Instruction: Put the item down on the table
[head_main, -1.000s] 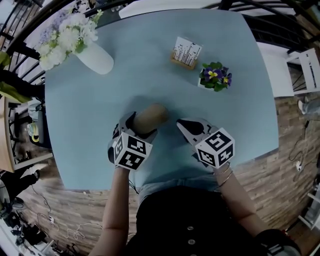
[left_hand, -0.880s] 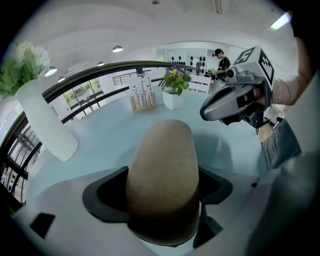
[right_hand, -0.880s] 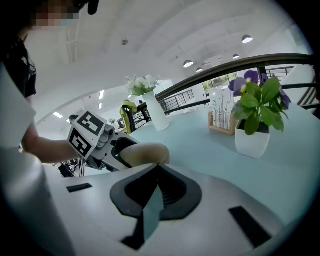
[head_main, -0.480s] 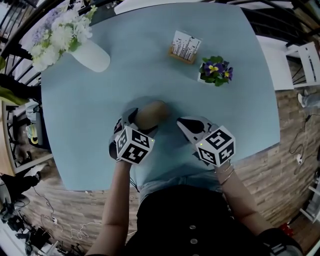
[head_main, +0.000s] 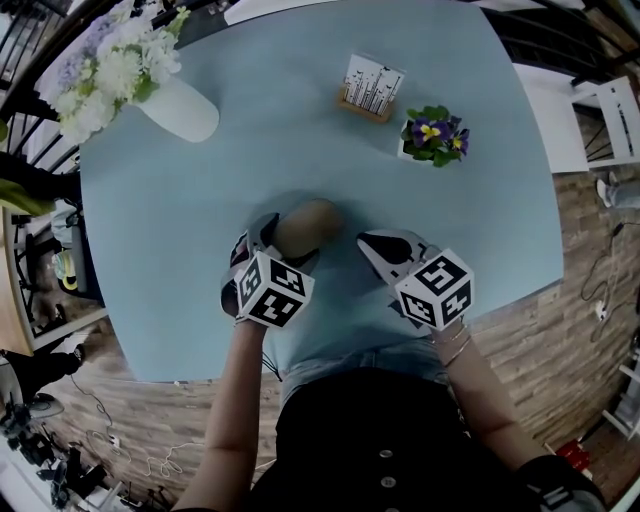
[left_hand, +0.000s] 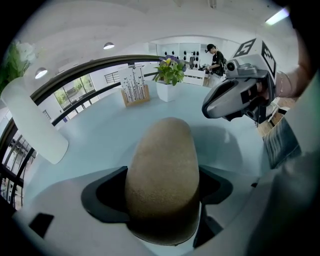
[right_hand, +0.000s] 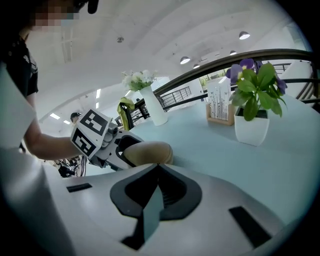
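- The item (head_main: 306, 221) is a tan, matte, rough-skinned oblong with a rounded end. It lies near the middle of the head view, low over the table (head_main: 190, 220). Whether it touches the top I cannot tell.
- The left gripper (head_main: 283, 243) pinches its rear half, one dark pad on each flank.
- The right gripper (head_main: 371, 245), at 3 o'clock of the item and apart from it, has its jaws pressed together on nothing.
- The table is pale blue and smooth. From the item, a white vase (head_main: 185, 108) of white flowers lies at 10 o'clock, a wooden card holder (head_main: 371, 92) at 1 o'clock, and a potted plant (head_main: 432, 138) with purple blooms at 2 o'clock.
- Only the head view shows the brick-patterned floor (head_main: 560, 330) and its cables (head_main: 120, 455).
- Only the gripper views show the white ceiling with its lights (right_hand: 244, 35) and a curved railing (right_hand: 225, 60).
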